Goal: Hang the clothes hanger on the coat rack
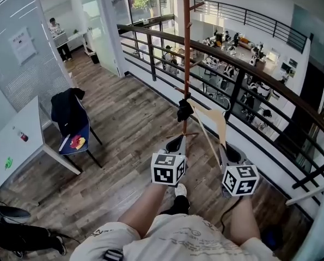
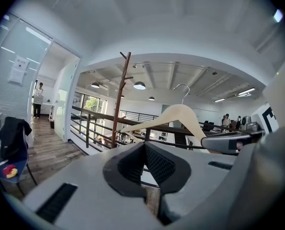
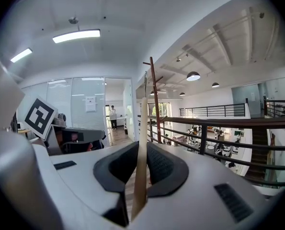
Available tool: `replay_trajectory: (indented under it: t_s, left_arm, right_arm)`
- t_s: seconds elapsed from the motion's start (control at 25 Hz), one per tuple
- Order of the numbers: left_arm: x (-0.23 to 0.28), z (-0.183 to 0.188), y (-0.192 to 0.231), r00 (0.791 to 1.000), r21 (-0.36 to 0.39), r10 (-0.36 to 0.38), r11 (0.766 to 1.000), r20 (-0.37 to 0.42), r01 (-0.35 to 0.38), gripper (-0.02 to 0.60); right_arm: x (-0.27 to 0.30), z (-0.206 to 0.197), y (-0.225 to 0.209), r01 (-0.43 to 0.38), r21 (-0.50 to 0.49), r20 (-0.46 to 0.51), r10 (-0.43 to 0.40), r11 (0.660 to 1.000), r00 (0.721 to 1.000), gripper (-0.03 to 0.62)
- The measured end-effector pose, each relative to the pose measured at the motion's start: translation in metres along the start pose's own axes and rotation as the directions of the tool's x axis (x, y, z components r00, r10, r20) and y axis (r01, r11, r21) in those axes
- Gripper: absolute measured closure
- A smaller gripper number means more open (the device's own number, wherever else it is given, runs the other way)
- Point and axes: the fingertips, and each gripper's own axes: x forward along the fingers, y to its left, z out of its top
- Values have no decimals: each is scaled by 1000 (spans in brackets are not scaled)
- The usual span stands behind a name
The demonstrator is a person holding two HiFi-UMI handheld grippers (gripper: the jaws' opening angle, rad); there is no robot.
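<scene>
head view: coat rack (image 1: 186,48) top cut off; right tool (image 1: 225,147) clamps hanger (image 1: 220,124).

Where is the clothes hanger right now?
Head view, right of centre: the clothes hanger is clamped in the right gripper, just right of the coat rack pole, near the railing.

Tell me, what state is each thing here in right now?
Wooden clothes hanger: held, not yet hung.
Right tool: shut on the clothes hanger.
Left tool: shut, empty.
Coat rack: upright, hanger not on it.
Black jacket: draped over a chair back.
</scene>
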Motion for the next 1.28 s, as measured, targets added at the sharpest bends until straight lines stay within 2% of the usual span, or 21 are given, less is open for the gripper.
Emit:
replay_trajectory:
  t_s: [0.6,0.96,1.28]
  left_arm:
    - [107,33,47,999,1,52,999,-2,-52,584]
    - [186,73,86,997,11,69,998,19,-69,584]
    - [240,90,131,995,9,95,995,38,-95,584]
  right_arm:
    - [99,35,-57,-98,-28,4,98,995,995,542]
    - [179,71,-86,-185,-54,9,186,981,982,542]
    - [249,94,-102,-265,-43,31,267,963,963,542]
